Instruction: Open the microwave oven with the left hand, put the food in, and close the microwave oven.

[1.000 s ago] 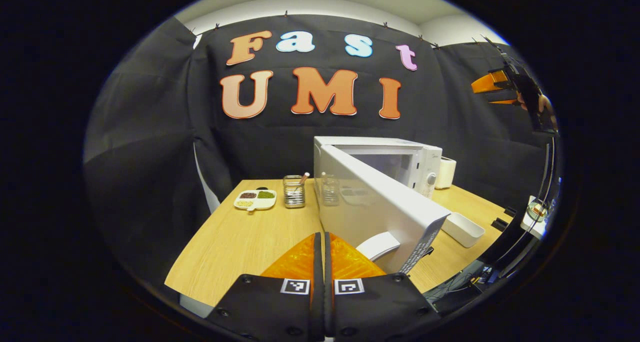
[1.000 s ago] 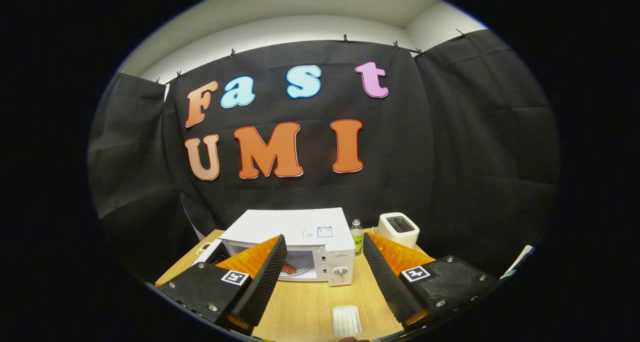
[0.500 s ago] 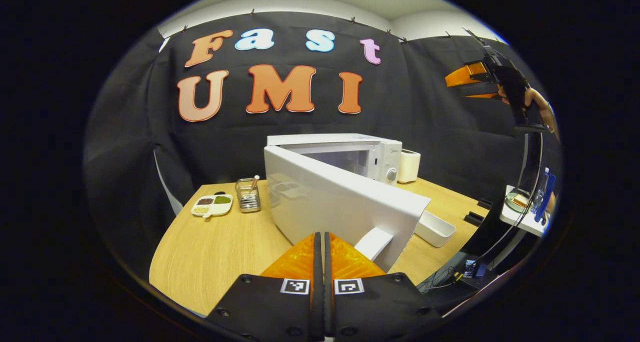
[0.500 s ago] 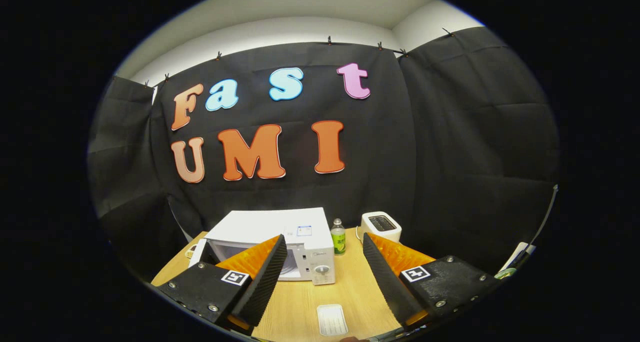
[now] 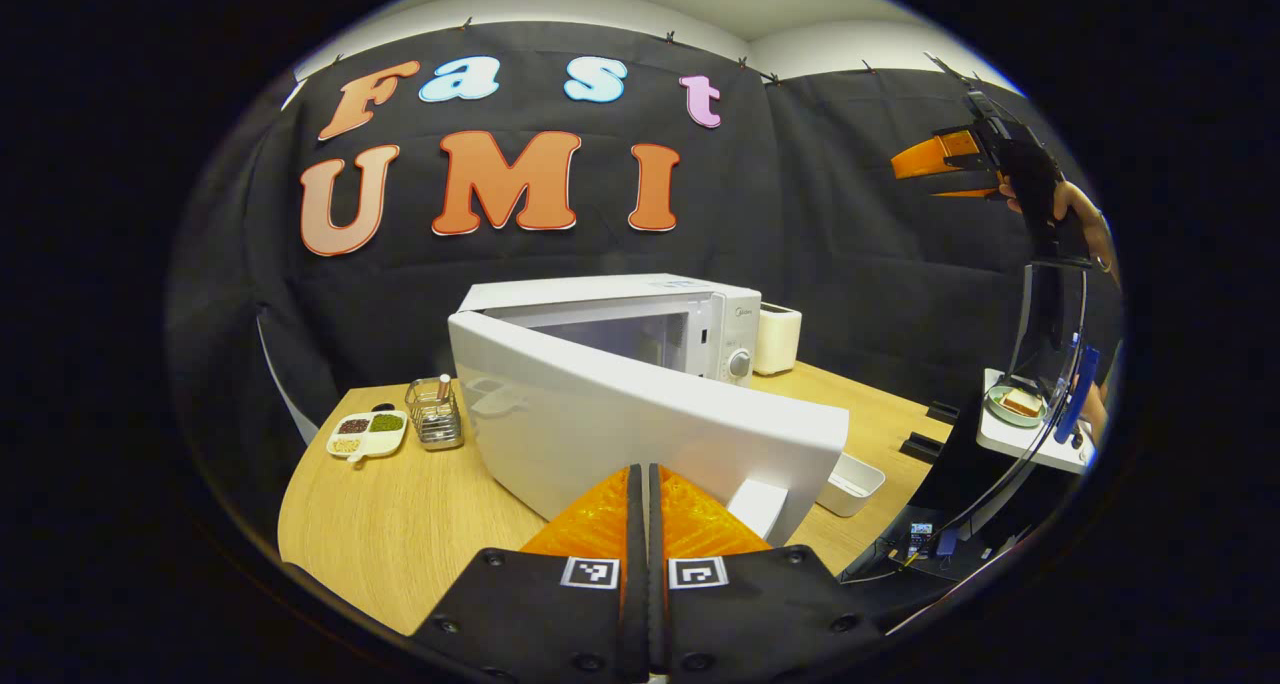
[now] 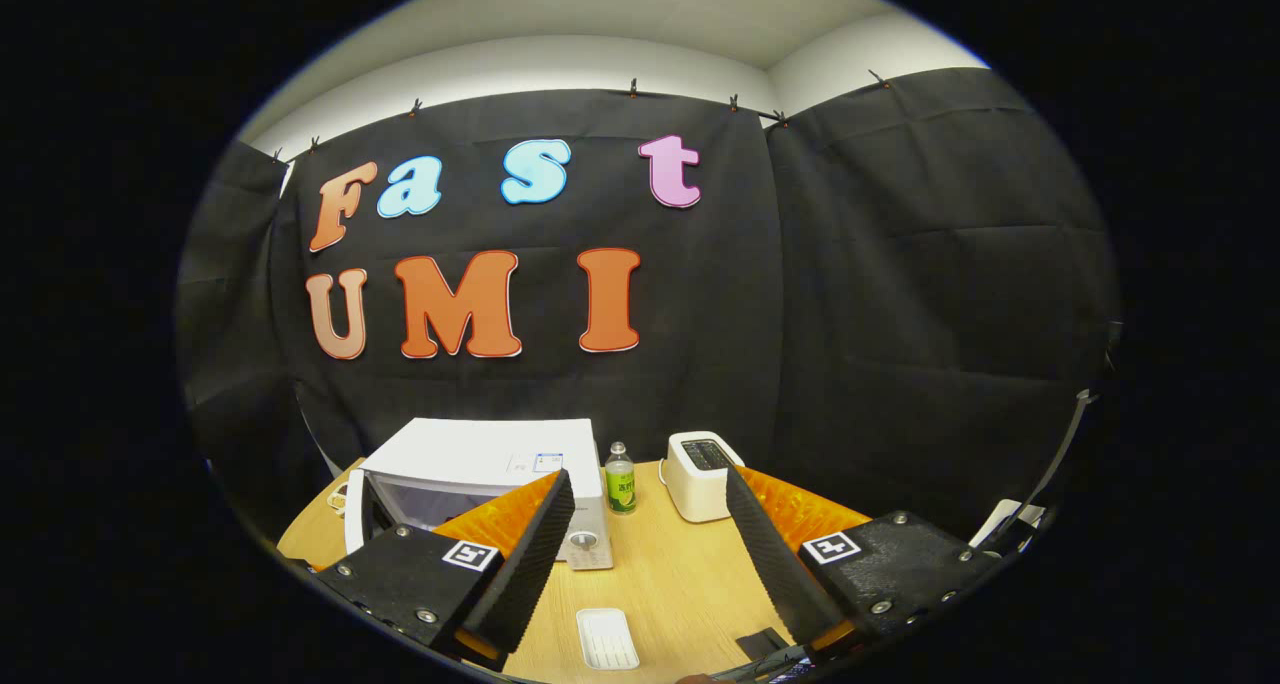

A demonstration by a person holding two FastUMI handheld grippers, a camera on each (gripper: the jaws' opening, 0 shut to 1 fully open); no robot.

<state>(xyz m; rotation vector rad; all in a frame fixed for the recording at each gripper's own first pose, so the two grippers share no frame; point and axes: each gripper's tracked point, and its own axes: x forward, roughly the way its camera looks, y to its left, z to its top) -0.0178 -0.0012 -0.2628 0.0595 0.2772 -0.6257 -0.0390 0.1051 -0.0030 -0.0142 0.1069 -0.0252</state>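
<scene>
On the desk (image 5: 420, 504) the microwave door (image 5: 640, 434) lies broadside just ahead of the left hand-held gripper (image 5: 647, 494), whose fingers are pressed together on nothing, probably touching the door; the microwave (image 5: 640, 309) stands behind; the right hand-held gripper (image 6: 645, 524), spread empty, hangs well apart.

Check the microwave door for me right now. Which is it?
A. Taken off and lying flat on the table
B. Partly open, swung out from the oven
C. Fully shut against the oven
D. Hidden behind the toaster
B: in the left gripper view the microwave door stands swung away from the microwave, the cavity opening showing behind it, with the shut left tongs close to its outer face.
</scene>
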